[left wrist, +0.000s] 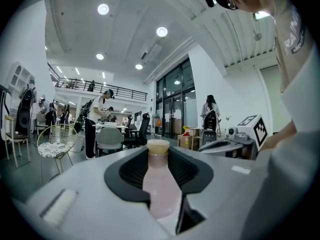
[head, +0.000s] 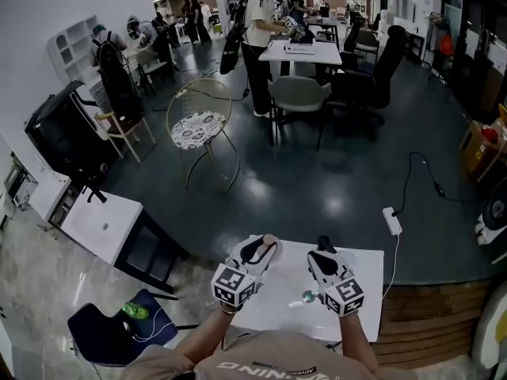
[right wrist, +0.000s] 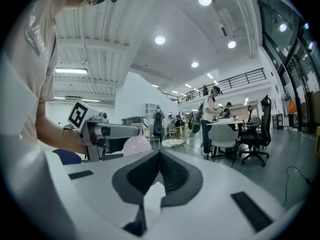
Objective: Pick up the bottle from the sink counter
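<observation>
Bottle [left wrist: 161,184] clamped in the left gripper [head: 260,250]

Pale pink with a tan cap, it stands between that gripper's jaws, above the white table [head: 360,271]. The right gripper [right wrist: 159,156] is closed on nothing. Beyond lie a dark glossy floor [head: 317,180], a wire chair [head: 198,121] and standing people [head: 257,22].

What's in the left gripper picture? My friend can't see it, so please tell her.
A pale pink bottle with a tan cap is gripped between the two black jaws of the left gripper. Behind it is a big bright room with chairs and people.
</observation>
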{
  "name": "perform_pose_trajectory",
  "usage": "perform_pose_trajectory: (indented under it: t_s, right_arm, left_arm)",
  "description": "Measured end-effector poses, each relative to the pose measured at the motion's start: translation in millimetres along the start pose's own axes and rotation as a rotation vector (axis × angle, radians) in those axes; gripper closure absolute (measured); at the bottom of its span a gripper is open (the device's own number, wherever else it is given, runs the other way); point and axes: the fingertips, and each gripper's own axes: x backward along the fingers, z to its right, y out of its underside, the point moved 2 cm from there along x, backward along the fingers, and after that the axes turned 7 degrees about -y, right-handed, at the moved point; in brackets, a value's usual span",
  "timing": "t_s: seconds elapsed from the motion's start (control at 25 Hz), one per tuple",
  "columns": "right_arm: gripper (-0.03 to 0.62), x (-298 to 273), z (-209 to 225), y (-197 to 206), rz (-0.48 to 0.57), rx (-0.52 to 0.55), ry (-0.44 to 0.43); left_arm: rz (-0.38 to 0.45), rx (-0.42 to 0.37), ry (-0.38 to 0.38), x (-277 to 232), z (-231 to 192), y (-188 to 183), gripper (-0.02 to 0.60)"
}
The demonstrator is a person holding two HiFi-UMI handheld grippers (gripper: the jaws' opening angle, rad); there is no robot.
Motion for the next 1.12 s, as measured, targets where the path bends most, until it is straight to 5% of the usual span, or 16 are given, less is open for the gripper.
perform_pose_trajectory:
  t_s: [1.12]
  right_arm:
    - [0.588,23,4,4,-0.053,-0.026,-0.007]
  left_arm:
    - [0.009,0.038,0.022,15,16,1,0.453]
